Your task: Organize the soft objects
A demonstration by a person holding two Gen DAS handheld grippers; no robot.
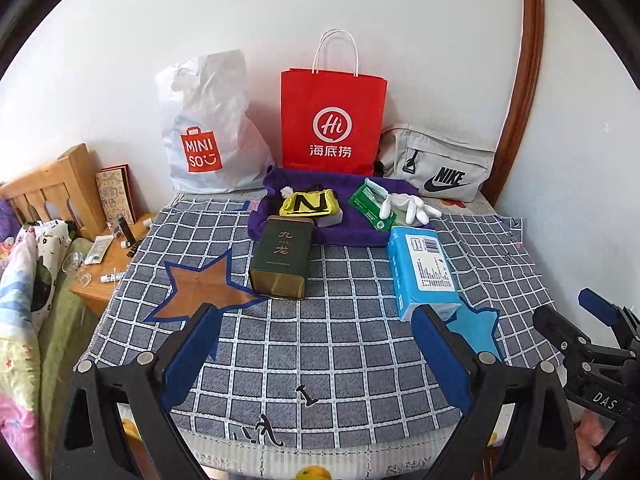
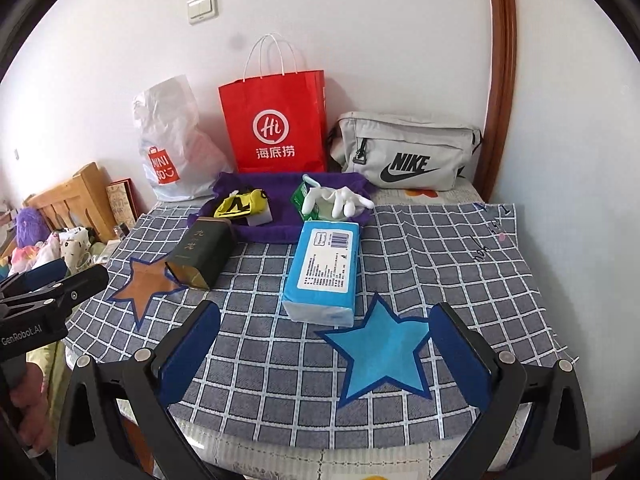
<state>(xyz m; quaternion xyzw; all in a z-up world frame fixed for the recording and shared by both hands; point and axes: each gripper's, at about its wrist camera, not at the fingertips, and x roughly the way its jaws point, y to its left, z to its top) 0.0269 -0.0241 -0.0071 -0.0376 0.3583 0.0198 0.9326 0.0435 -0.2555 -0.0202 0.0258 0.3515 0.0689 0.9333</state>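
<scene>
A purple cloth (image 1: 352, 232) (image 2: 280, 200) lies at the back of the checked tablecloth (image 1: 344, 340) (image 2: 440, 264). On it rest a yellow-and-black pouch (image 1: 306, 202) (image 2: 240, 204), a white sponge block (image 1: 332, 218), a green packet (image 1: 368, 208) and white gloves (image 1: 408, 206) (image 2: 340, 200). A blue tissue pack (image 1: 424, 272) (image 2: 324, 272) and a dark green tin (image 1: 282, 256) (image 2: 200, 254) lie in front of the cloth. My left gripper (image 1: 316, 320) is open over the near cloth, nothing between its fingers. My right gripper (image 2: 324, 316) is open too, above the blue star (image 2: 380, 352).
A white Miniso bag (image 1: 208, 128) (image 2: 172, 144), a red paper bag (image 1: 332, 120) (image 2: 276, 124) and a grey Nike bag (image 1: 436, 164) (image 2: 404, 156) stand against the wall. A brown star (image 1: 200, 284) (image 2: 144, 280) marks the left side. A cluttered wooden nightstand (image 1: 108, 264) stands left of the table.
</scene>
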